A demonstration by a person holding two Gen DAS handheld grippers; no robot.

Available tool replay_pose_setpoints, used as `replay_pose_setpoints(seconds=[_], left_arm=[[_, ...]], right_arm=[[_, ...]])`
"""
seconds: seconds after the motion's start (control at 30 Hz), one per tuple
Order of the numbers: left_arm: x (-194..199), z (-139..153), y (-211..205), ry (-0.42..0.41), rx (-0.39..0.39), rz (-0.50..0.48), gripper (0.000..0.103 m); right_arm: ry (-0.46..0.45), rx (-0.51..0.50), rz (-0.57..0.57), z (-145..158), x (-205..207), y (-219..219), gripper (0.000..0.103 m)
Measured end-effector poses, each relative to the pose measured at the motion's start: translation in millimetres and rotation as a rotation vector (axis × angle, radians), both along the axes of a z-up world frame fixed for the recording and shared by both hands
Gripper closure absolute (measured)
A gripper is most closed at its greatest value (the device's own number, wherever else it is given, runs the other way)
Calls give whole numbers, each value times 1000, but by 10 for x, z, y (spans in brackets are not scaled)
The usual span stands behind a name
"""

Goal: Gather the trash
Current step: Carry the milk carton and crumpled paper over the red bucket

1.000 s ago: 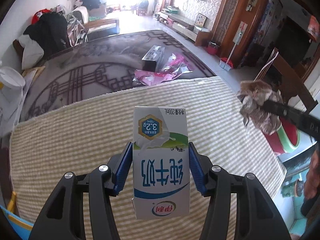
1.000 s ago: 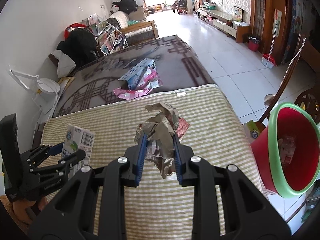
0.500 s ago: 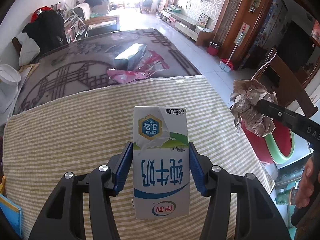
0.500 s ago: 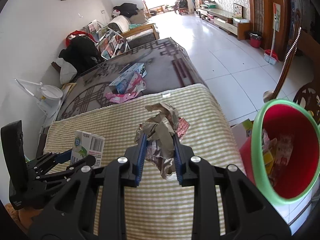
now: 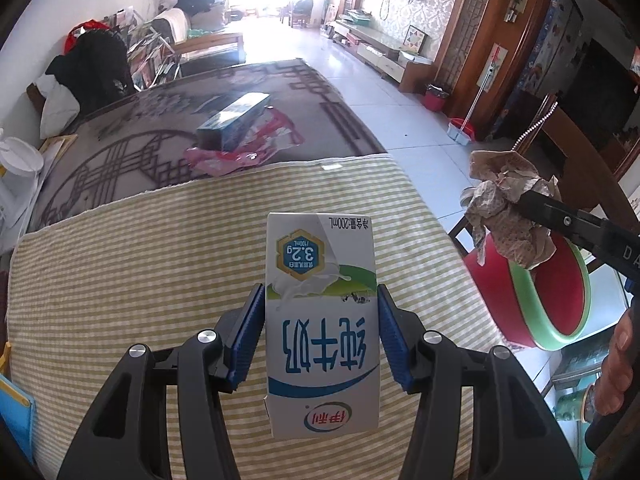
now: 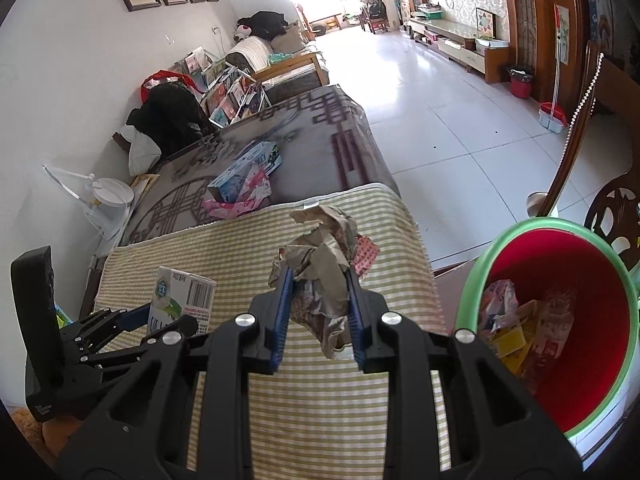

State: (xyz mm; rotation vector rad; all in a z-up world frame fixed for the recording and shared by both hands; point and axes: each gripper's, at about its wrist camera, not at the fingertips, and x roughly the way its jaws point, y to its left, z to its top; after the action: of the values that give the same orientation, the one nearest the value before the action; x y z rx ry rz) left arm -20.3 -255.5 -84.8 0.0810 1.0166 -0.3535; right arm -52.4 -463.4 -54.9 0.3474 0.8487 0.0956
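Note:
My left gripper (image 5: 320, 336) is shut on a white milk carton (image 5: 322, 320) with blue and green print, held above the striped cloth. The carton also shows in the right wrist view (image 6: 182, 300). My right gripper (image 6: 318, 312) is shut on a crumpled wad of brown paper (image 6: 324, 256). In the left wrist view the wad (image 5: 510, 216) hangs over the near rim of the red bin with a green rim (image 5: 560, 312). The bin (image 6: 580, 360) stands at the table's right edge and holds several wrappers.
A yellow striped cloth (image 5: 120, 280) covers the table. Beyond it a grey patterned cover (image 6: 320, 136) carries a blue box (image 5: 234, 120) and pink wrapping (image 5: 256, 148). Wooden chairs (image 6: 616, 208) stand right of the bin. Tiled floor stretches beyond.
Both grippers have moved right, toward the bin. The paper wad has come from beside the bin to over its rim. Both grips are unchanged.

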Motion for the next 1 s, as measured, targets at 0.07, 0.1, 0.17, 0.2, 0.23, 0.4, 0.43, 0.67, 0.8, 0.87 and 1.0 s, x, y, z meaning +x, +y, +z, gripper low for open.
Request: replay_pose_setpoints(seconds=[0.07, 0.1, 0.17, 0.2, 0.23, 0.4, 0.43, 0.67, 0.8, 0.87, 1.0], left_arm=[[4, 18, -99, -5, 1, -9, 51], [4, 26, -151, -8, 2, -14, 51], [16, 39, -241, -9, 2, -25, 51], [24, 45, -284, -9, 2, -31, 51], [34, 52, -342, -10, 1, -38, 51], [60, 87, -627, -18, 0, -84, 51], [62, 104, -711, -23, 0, -100, 51], [24, 223, -1253, -53, -13, -201, 51], [-20, 252, -1555, -59, -27, -262, 51], [-48, 266, -1721, -58, -35, -297, 52], [-99, 281, -1991, -58, -43, -356, 51]], right_arm=[[-3, 2, -7, 3, -13, -71, 77], [-5, 4, -17, 6, -26, -135, 77], [-6, 5, -38, 9, -44, -259, 77], [-7, 4, -47, 13, -50, -296, 77], [-9, 3, -63, 18, -65, -371, 77], [-14, 2, -147, 27, -168, -751, 77], [-14, 2, -164, 24, -194, -824, 77], [-8, 6, -284, -19, -414, -1321, 77], [-3, 0, -354, -37, -586, -1623, 77], [-2, -4, -386, -43, -662, -1729, 77], [2, -12, -450, -49, -839, -1961, 77]])
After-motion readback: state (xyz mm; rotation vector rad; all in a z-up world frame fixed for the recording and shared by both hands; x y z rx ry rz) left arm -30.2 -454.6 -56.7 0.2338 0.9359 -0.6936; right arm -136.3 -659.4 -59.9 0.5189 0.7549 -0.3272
